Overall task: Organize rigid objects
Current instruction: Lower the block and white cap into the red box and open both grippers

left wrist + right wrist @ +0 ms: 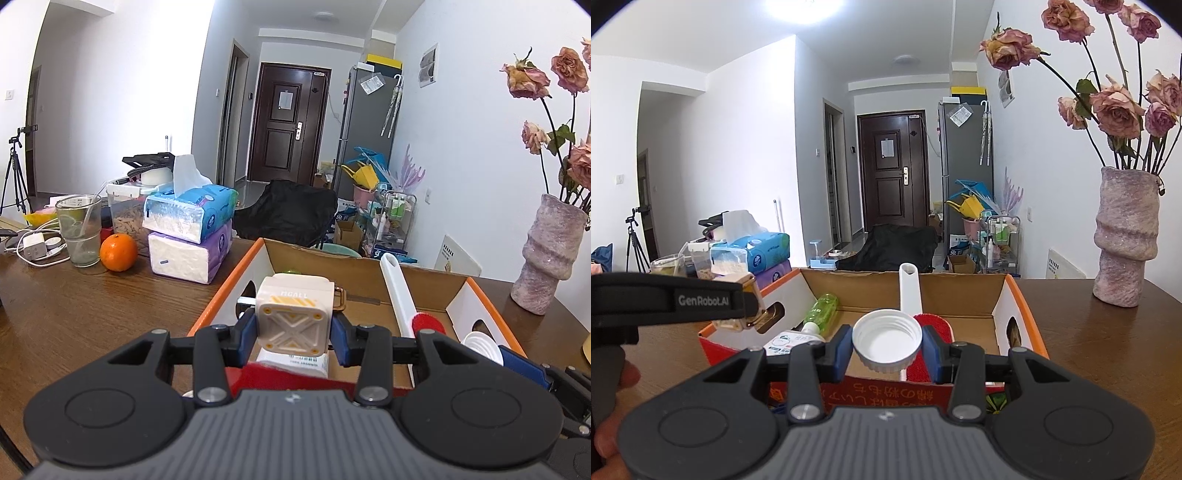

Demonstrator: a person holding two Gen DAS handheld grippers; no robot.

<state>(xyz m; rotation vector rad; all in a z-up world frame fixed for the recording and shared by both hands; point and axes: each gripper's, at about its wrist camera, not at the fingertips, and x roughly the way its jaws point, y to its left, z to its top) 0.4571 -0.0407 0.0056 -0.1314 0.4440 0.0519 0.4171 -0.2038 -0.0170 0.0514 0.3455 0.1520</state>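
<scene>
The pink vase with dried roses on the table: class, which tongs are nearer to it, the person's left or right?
Right. The right tongs, shut on a white lid, are over the box's vase-side half. The left tongs, gripping a cream block, are beyond them from the pink vase.

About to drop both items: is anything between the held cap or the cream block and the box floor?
Partly. Under the white cap lies the red brush head. Under the cream block lies a white tube. Bare floor of the cardboard box shows further right.
</scene>
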